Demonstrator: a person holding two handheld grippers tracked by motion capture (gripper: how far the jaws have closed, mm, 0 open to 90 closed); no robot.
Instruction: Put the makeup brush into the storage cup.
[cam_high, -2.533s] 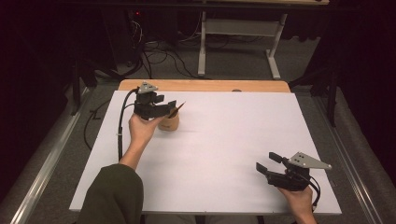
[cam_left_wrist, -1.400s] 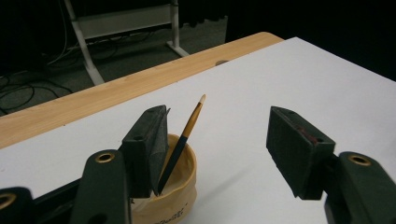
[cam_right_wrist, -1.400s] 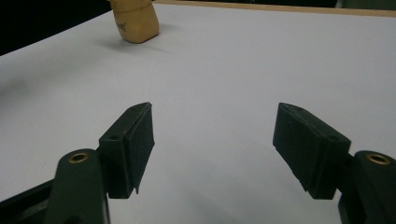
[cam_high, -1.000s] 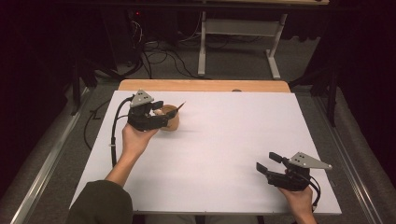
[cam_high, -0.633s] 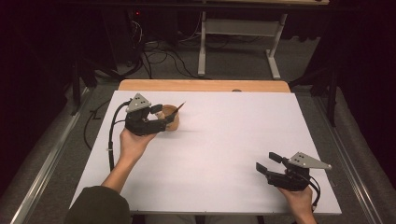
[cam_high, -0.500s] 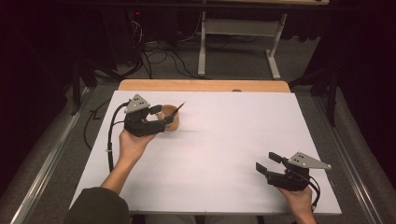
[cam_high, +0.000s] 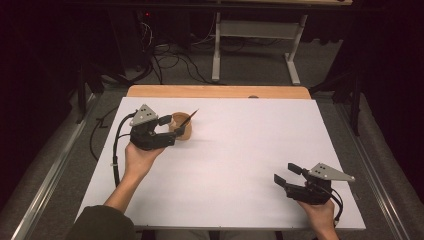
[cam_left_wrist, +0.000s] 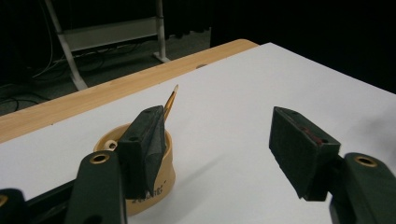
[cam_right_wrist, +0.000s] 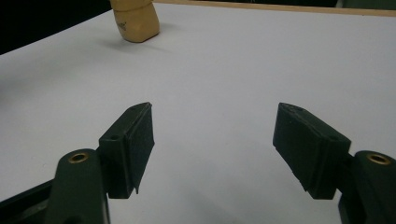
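1. I see a white tabletop spread under everything, its surface bare across the middle and right.
2. Along its far edge I see a strip of light wood, rounded at the corners, with a small dark mark near its right end.
3. Beyond that, on the grey floor, I see a white metal frame on two splayed legs.
4. To the left of the frame, I see a tangle of dark cables lying on the floor, with a small red light glowing above them.
5. Down the left side, I see a pale metal rail running beside the tabletop; another rail runs down the right.
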